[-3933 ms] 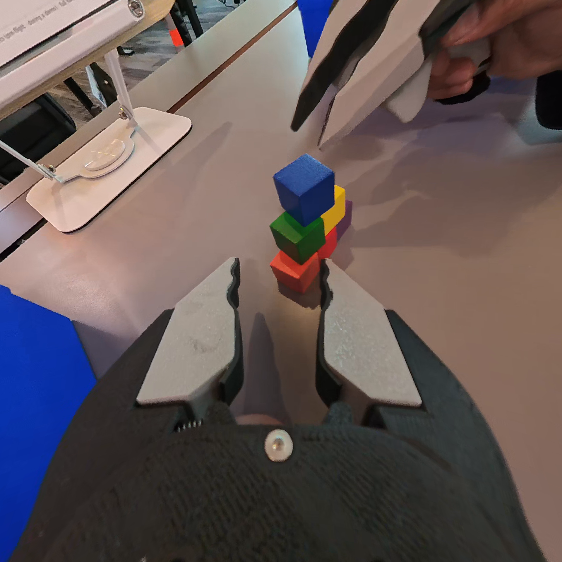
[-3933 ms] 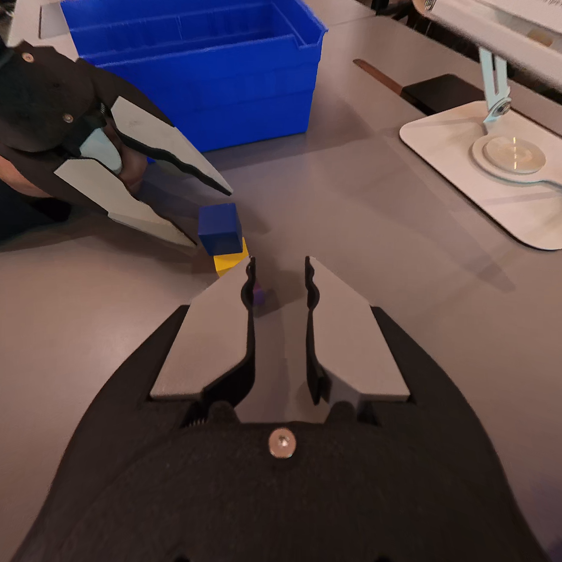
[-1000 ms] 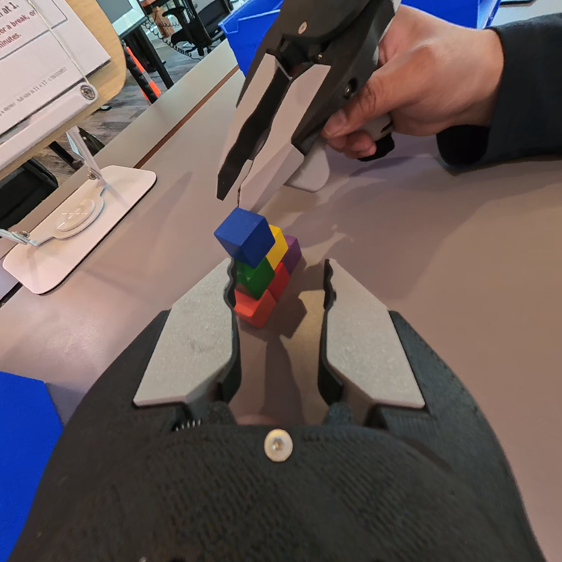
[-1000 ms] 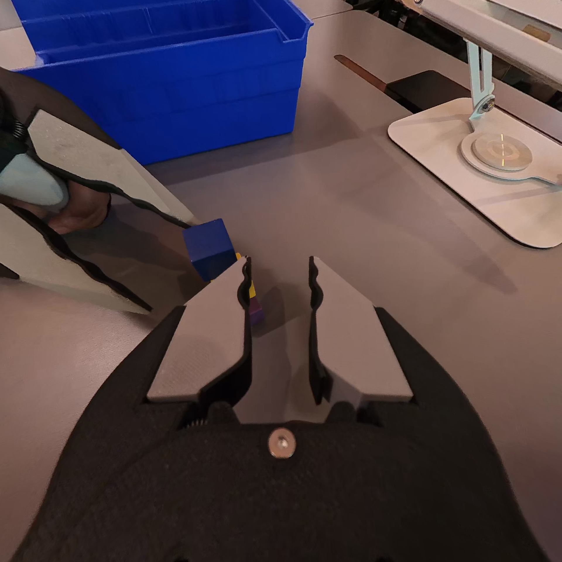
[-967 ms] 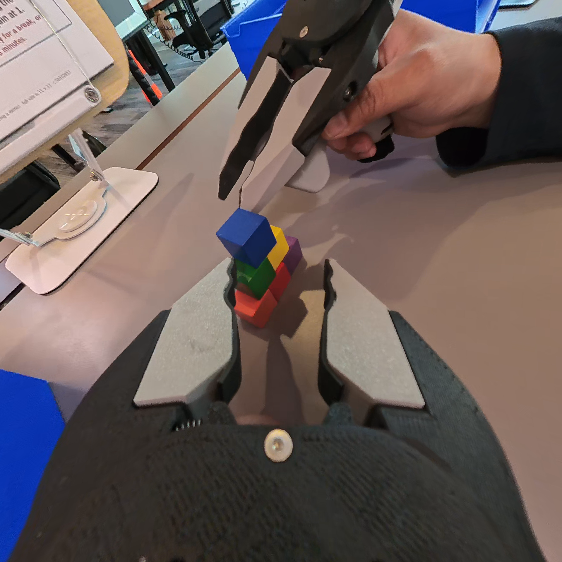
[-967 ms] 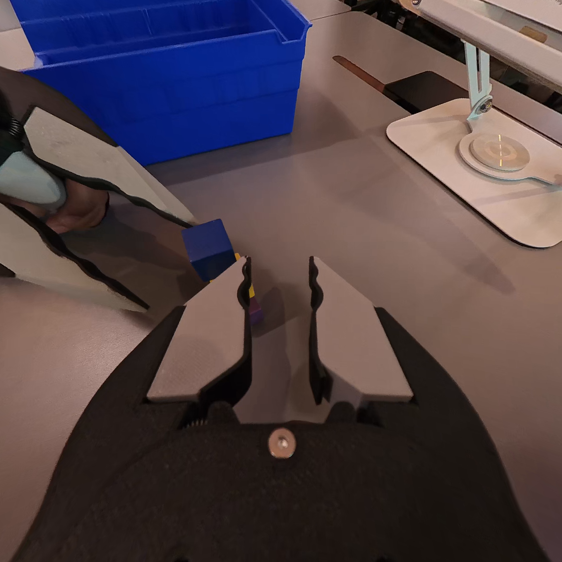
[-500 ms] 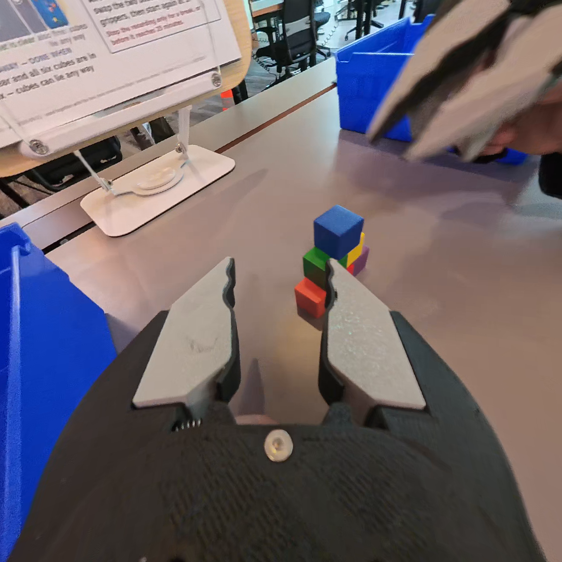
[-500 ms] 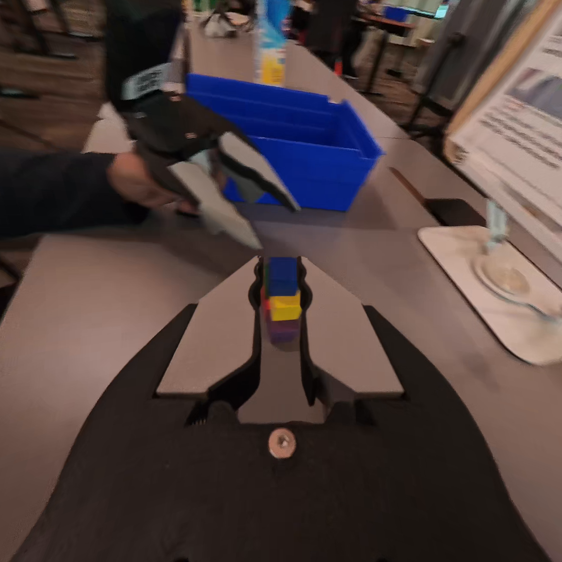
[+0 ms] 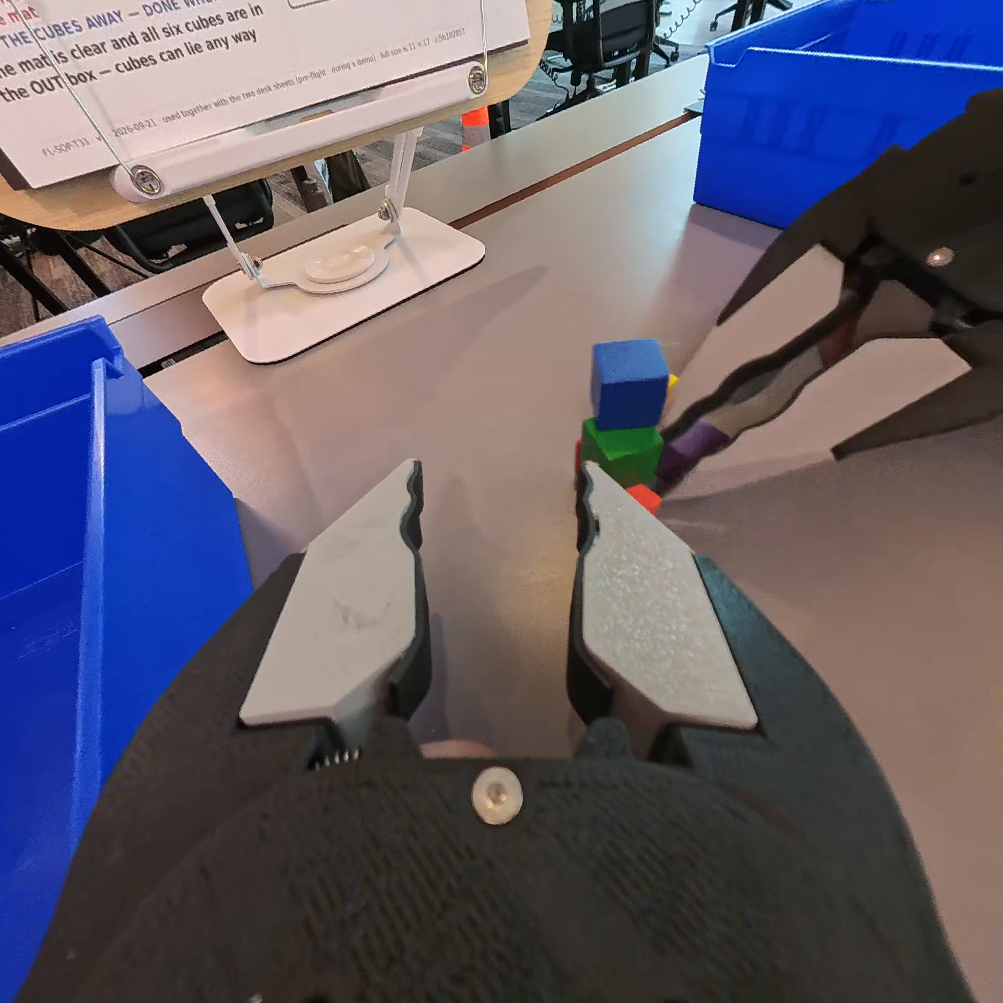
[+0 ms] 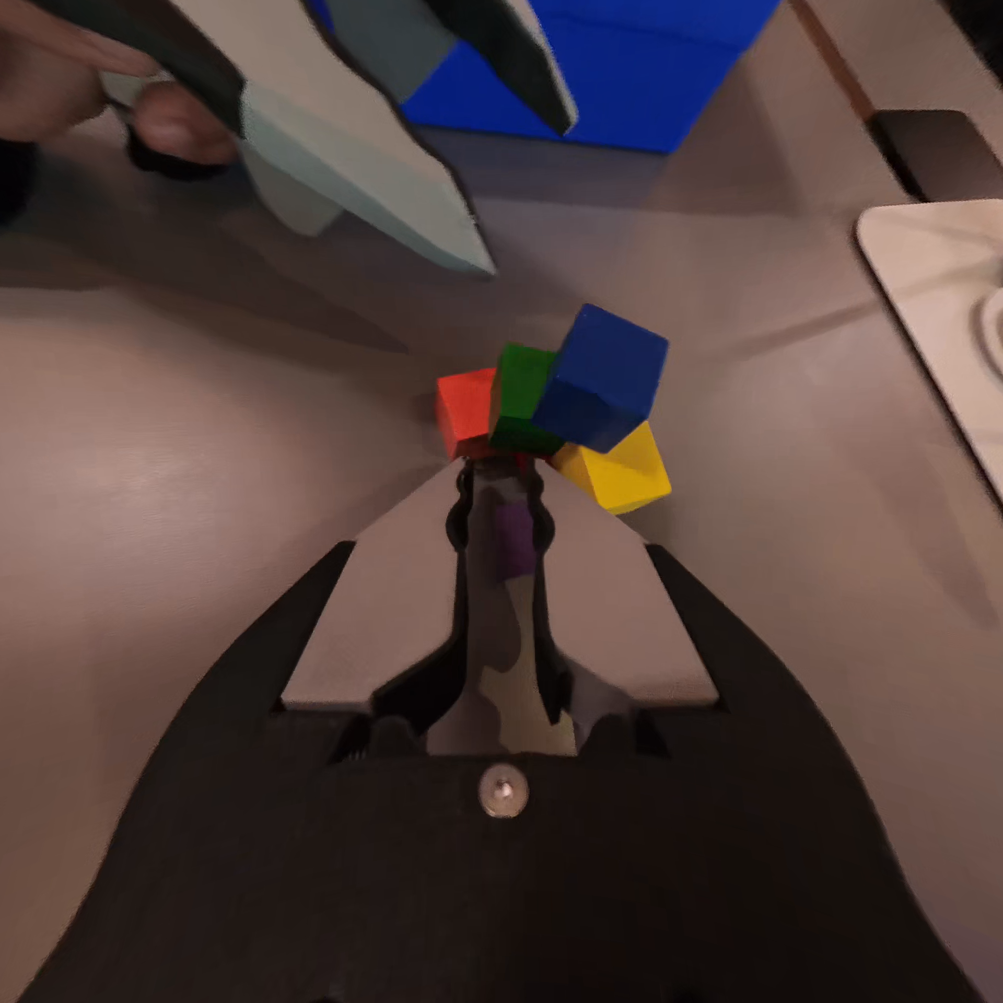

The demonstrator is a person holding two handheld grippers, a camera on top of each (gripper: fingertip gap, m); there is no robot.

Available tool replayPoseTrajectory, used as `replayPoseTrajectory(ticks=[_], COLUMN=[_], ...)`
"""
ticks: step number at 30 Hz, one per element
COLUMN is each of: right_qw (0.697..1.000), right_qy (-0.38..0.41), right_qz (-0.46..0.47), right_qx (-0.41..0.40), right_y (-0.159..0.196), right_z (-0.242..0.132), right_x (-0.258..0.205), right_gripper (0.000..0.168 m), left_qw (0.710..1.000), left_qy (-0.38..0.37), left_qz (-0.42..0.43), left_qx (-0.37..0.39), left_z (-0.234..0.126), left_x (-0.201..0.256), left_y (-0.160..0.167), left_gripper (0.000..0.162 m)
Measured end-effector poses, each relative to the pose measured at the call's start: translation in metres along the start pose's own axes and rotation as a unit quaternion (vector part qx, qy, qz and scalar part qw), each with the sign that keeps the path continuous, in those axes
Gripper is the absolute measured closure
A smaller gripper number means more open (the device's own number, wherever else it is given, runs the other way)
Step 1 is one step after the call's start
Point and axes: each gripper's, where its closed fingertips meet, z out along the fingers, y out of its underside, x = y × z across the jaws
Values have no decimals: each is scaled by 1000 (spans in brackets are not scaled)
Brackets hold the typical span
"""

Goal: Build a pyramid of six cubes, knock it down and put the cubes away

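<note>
The cube pyramid is tipping over on the grey table. The blue cube [image 10: 602, 374] tilts on the green cube [image 10: 521, 391], with an orange-red cube [image 10: 467, 407] to the left and a yellow cube [image 10: 619, 472] sliding off to the right. A purple cube [image 10: 513, 543] shows through the slit between my right gripper's fingers. My right gripper [image 10: 499, 477] is nearly shut, holds nothing, and its tips press into the pile. The left wrist view shows blue [image 9: 629, 385], green [image 9: 624, 450], purple [image 9: 692, 448] and the right gripper [image 9: 662, 461]. My left gripper [image 9: 499, 477] is open and empty, just left of the pile.
A blue bin [image 9: 81, 515] stands at the near left and another blue bin [image 9: 814, 119] at the far right. A white stand base [image 9: 347, 287] with an instruction board is behind the pile. The left gripper [image 10: 529, 201] and a hand [image 10: 163, 125] lie beyond the cubes.
My right gripper came down from above and pushed into the pyramid's side, tilting the blue, green and yellow cubes. My left gripper drew back to the left of the pile.
</note>
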Motion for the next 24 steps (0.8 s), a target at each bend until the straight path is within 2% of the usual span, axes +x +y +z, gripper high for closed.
replayPoseTrajectory(ticks=[3, 6, 10, 16, 20, 24], right_qw=[998, 996, 996, 994, 999, 997], right_qy=[48, 61, -13, -82, -10, 72], right_qz=[16, 30, 35, -20, -36, -15], right_qx=[28, 56, 86, 64, 24, 3], right_y=[-6, -11, -19, -15, -11, -9], right_z=[-14, -26, -32, -20, 1, 6], right_x=[23, 33, 13, -23, -12, 16], right_gripper=[151, 147, 148, 147, 154, 148], left_qw=[1000, 1000, 1000, 1000, 1000, 999], left_qy=[-3, -7, -10, -16, -18, -20], left_qz=[1, 2, 3, 13, 20, 21], left_qx=[-4, -11, -15, -18, -16, -19], left_z=[1, 2, 3, 3, 4, 4], left_x=[-1, -2, -3, -3, -3, -4], left_y=[1, 4, 6, 7, 7, 8], left_gripper=[108, 108, 108, 109, 110, 110])
